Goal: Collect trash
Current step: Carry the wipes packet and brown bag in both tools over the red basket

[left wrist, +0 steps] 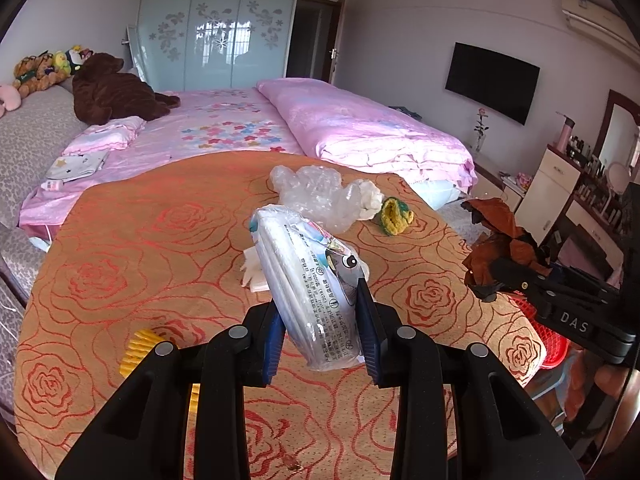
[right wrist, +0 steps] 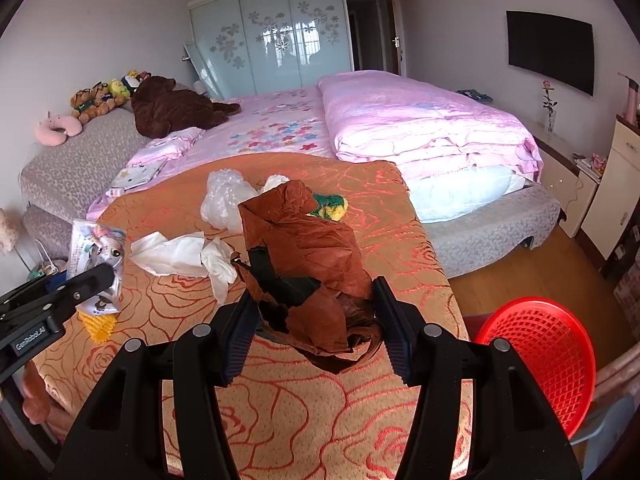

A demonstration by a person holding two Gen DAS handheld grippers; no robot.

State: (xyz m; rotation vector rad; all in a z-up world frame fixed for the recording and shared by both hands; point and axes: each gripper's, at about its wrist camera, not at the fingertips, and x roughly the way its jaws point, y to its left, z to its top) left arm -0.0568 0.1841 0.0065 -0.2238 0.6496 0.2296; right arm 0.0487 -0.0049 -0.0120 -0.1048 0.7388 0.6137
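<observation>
Both grippers hold trash above the rose-patterned worktop [left wrist: 120,248].

Left wrist view: the left gripper [left wrist: 322,328] has its jaws clenched on a white tissue pack [left wrist: 308,280] printed with a cartoon and small text, lifted off the worktop and tilted; its lower end is cut off behind the jaws. Beyond lie crumpled clear plastic [left wrist: 316,192], a yellow-green knitted piece [left wrist: 396,214] and a yellow ridged item [left wrist: 140,350], half hidden. Right wrist view: the right gripper [right wrist: 314,334] grips crumpled brown paper [right wrist: 304,248] between its 2 jaws, held over the worktop; it hides part of the knitted piece. White tissue [right wrist: 180,254] lies left; a red mesh basket [right wrist: 548,344] stands right, partly cut off.
</observation>
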